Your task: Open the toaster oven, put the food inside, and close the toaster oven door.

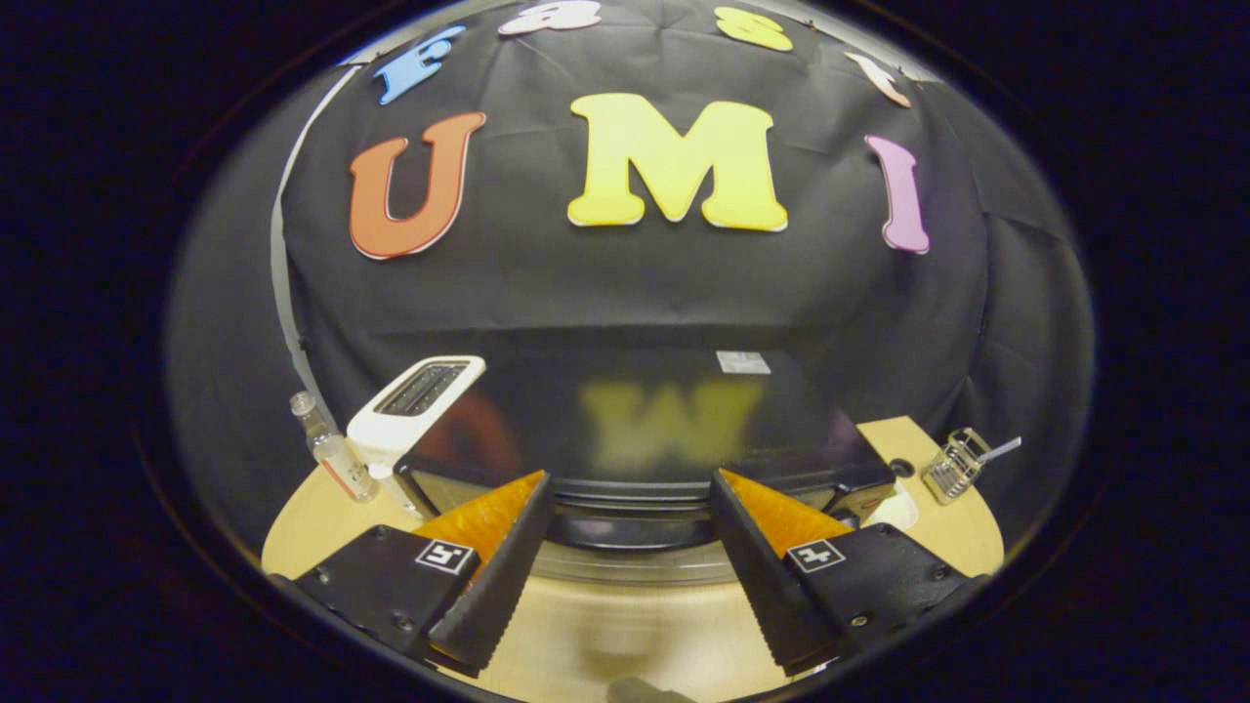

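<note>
I am at the opening step: the jaws (630, 561) hang wide and released, holding nothing, just short of the oven (645, 430). It sits mid-counter (625, 625), glossy black and low, door apparently closed. Next I must find its handle, which I cannot make out.

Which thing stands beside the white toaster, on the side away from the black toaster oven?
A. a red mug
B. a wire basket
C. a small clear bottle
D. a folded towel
C. A small clear bottle stands right next to the white toaster, while the wire basket sits on the far side of the toaster oven. The hand-held gripper is open, its fingers spread just before the oven's front.
</note>
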Motion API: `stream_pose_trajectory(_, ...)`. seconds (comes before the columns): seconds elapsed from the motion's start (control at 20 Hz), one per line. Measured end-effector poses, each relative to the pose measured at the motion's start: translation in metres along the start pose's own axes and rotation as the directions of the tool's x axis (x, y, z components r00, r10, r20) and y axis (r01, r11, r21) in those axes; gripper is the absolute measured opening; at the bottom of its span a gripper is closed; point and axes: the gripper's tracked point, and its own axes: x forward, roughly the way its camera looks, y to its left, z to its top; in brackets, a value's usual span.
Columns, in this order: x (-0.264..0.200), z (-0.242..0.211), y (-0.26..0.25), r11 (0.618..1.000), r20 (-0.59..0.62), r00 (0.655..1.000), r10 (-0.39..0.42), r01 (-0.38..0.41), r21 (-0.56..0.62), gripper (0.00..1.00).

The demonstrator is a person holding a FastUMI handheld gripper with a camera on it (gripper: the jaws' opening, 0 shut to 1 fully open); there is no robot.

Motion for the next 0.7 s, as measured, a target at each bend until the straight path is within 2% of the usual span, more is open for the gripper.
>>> stream_pose_trajectory(0.35,-0.012,-0.011,-0.001,1.000,-0.011,1.000,-0.010,0.010,0.003,1.00)
stream_pose_trajectory(0.7,-0.048,-0.043,0.000,1.000,-0.033,0.999,-0.011,0.010,-0.011,1.00)
